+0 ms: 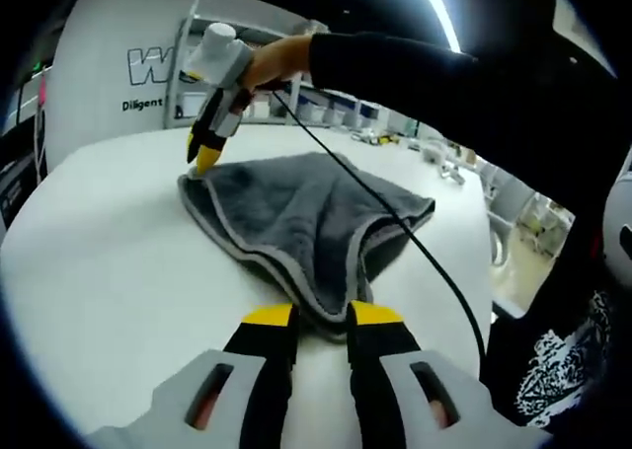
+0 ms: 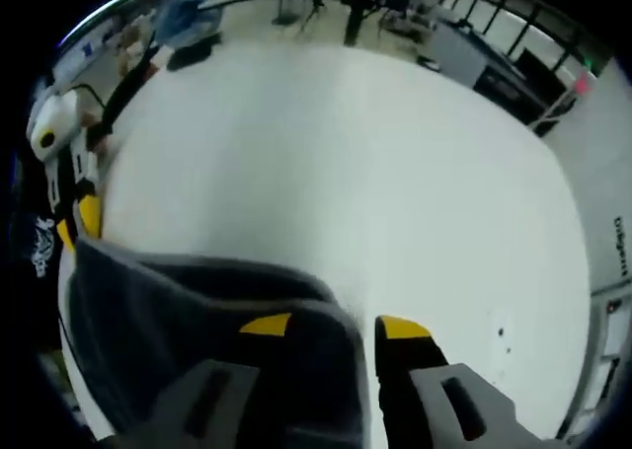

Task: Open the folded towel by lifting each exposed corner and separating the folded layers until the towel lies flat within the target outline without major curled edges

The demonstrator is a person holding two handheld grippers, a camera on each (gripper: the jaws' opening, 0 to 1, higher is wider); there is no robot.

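while over towel (image 1: pixel 296 217), both fingers (image 1: pixel 271 319) low

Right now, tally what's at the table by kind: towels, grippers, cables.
Towels: 1, the grey towel on the white table, both grippers at its edges.
Grippers: 2, the left gripper and the right gripper.
Cables: 1, the black cable lying across the towel.
Total: 4
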